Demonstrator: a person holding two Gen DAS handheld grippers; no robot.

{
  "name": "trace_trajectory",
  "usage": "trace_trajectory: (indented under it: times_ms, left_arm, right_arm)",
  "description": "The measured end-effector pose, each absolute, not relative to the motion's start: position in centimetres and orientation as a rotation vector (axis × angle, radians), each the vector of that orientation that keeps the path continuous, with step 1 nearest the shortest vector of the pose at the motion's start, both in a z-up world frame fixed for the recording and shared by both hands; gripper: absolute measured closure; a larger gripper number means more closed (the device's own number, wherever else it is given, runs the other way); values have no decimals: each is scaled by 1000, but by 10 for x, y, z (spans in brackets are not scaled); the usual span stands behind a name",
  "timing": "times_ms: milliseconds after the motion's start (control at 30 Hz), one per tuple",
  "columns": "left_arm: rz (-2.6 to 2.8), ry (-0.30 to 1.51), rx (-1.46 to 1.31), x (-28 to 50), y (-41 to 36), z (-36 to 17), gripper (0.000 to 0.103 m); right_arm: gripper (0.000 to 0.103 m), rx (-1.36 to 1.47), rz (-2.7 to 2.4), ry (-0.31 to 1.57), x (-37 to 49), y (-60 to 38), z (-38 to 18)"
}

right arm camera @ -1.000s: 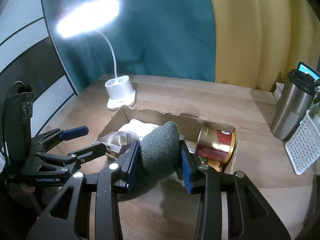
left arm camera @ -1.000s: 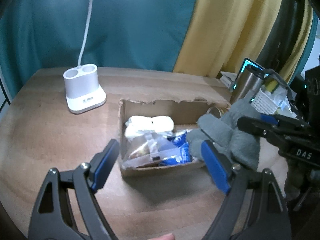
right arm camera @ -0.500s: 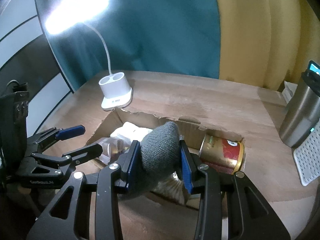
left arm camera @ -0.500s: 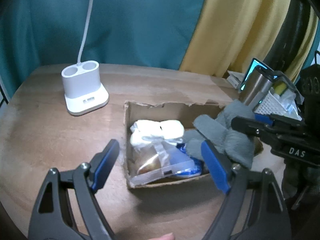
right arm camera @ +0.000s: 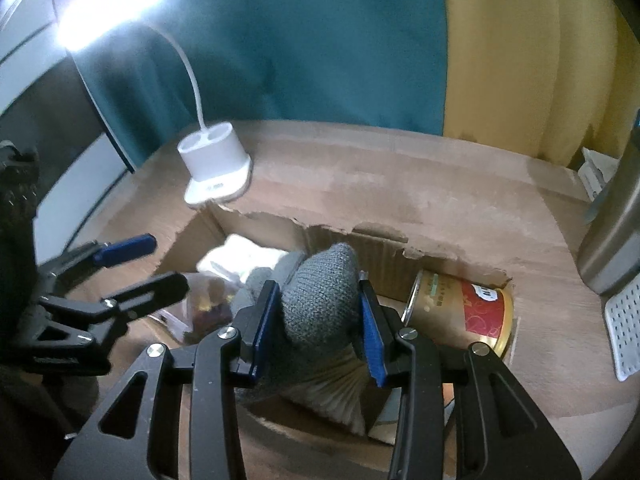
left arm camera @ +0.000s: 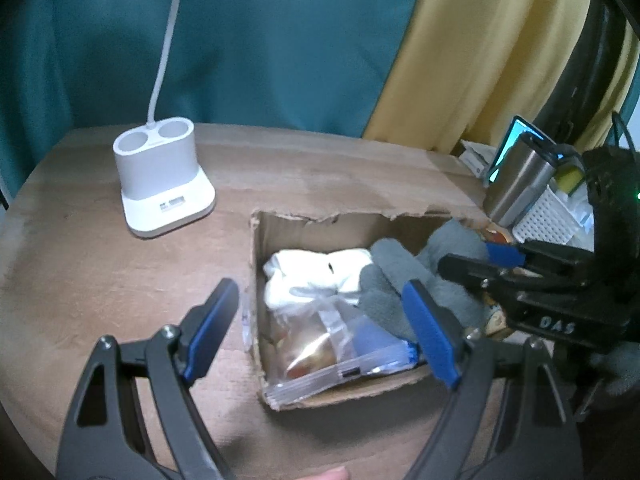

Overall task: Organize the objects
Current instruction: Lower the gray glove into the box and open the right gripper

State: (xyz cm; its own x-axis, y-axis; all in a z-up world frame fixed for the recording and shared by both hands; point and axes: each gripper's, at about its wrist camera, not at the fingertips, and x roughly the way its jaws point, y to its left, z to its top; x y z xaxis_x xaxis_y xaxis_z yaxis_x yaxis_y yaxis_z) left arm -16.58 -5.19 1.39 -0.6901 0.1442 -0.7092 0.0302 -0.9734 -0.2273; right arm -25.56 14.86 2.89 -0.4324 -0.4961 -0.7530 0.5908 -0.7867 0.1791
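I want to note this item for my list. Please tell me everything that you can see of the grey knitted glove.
The grey glove looks like soft knitted wool or fleece, with a ribbed cuff fanned out at its lower end. The right hand-held gripper is shut on it, the blue pads pressing its sides. It hangs over the open cardboard box, its fingers drooping beside a white cloth bundle and above a clear plastic bag. Whether it touches them is unclear.

Your left tongs (left arm camera: pixel 322 332) hang open over the cardboard box (left arm camera: pixel 340 394); right tongs (left arm camera: pixel 500 258) beyond pinch the grey glove (left arm camera: pixel 404 276).
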Motion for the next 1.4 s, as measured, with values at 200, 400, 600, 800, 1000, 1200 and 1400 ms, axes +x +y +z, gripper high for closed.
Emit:
trace_trajectory:
  times_ms: [200, 400, 600, 800, 1000, 1200, 1400]
  left_arm:
    - [2807, -332, -1219, -170, -53, 11, 18]
    - [2794, -338, -1228, -173, -54, 8, 18]
    - [2792, -342, -1237, -172, -55, 6, 18]
    - [2800, -337, -1228, -168, -55, 9, 18]
    - [2810, -331, -1213, -161, -56, 13, 18]
    - [2816, -324, -1200, -153, -55, 18, 18]
    - [2824, -315, -1179, -145, -50, 24, 18]
  right_arm:
    - [61, 1166, -2208, 199, -261, 140, 11]
    - [59, 1168, -2213, 217, -261, 137, 4]
    - [58, 1174, -2212, 209, -261, 138, 2]
    - [55, 1169, -2217, 203, -259, 137, 3]
    - [45, 1155, -2220, 207, -255, 137, 7]
    - [42, 1139, -2234, 220, -247, 140, 13]
    - [41, 1124, -2258, 210, -239, 148, 20]
